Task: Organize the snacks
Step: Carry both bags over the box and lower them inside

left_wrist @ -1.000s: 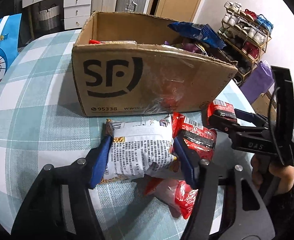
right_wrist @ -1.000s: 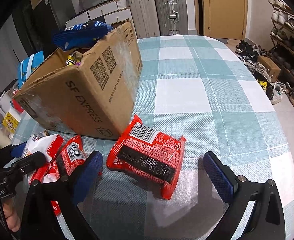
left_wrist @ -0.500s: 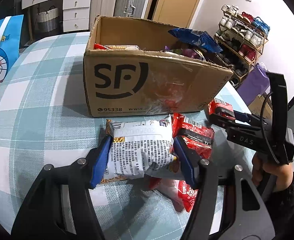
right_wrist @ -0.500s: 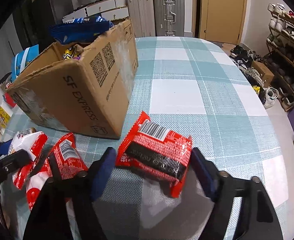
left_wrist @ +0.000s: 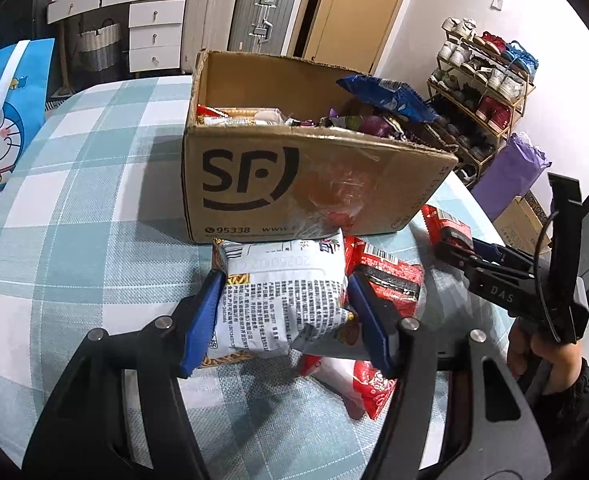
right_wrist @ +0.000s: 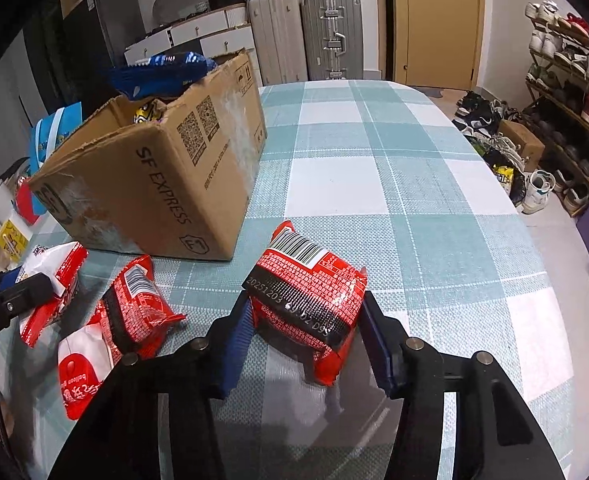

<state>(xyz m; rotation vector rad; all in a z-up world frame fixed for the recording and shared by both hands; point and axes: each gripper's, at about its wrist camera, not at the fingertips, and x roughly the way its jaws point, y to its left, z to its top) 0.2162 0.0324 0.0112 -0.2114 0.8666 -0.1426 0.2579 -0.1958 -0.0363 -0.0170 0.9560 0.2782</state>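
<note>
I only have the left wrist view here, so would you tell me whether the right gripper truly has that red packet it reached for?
Observer: Yes, the right gripper has just been closing, and its pads now press both sides of the red packet.
Operator: Is the table beyond it free?
Observer: The checked tablecloth to the right of the cardboard box is bare.
Operator: Anything left by the box?
Observer: Another red packet and a red-and-white packet lie loose.
</note>
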